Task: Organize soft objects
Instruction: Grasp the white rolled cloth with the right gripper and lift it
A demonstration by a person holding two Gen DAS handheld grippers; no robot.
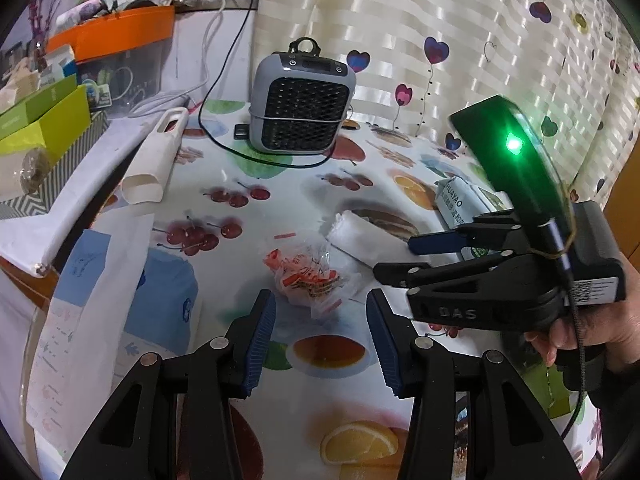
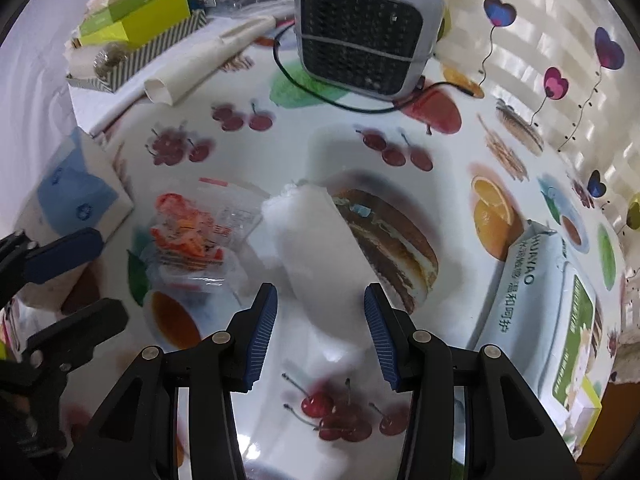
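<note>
**Roll could skid or unravel under a shallow pinch**

The right gripper [image 2: 320,332] hangs with jaws spread, empty, over the white cloth roll [image 2: 316,240], at 12 o'clock from its fingertips. A tip-only grip may push it into the crinkly bag [image 2: 192,232] at 9 o'clock. The left gripper [image 1: 320,340] is also spread, empty.

Left wrist cam: looks forward and down over table, toward grey heater [image 1: 303,104] at far edge, heater mid-distance. Right wrist cam: steeper down, nearer to tabletop, white towel roll [image 2: 316,236] close below, heater [image 2: 366,28] at top of frame. Both views share heater, towel roll [image 1: 366,236], crumpled orange-print bag [image 1: 310,276] [image 2: 192,232], wipes pack [image 1: 460,200] [image 2: 552,296] right of heater.
</note>
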